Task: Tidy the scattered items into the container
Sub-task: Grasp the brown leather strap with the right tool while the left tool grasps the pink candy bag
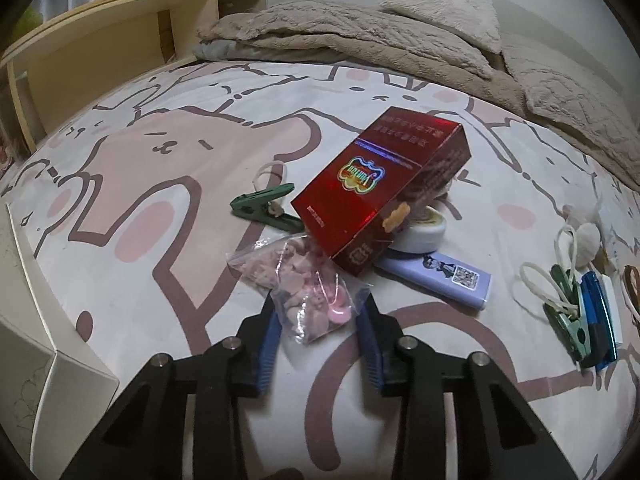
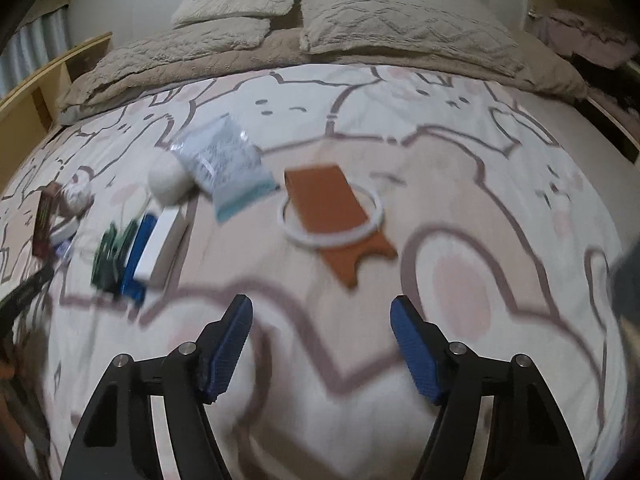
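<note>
Left wrist view: the clear bag of pink trinkets (image 1: 310,294) lies on the bedsheet (image 1: 140,184), pinched between the left gripper (image 1: 318,334) fingers. The right gripper (image 2: 322,338) hangs spread and empty; the red box (image 1: 380,196), green clip (image 1: 266,204) and lighter (image 1: 438,276) lie scattered, so tidying looks barely started.

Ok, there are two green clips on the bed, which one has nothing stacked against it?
The green clip left of the red box lies alone on the bedsheet. The other green clip, far right, sits pressed against a blue item with cord loops over it.
</note>
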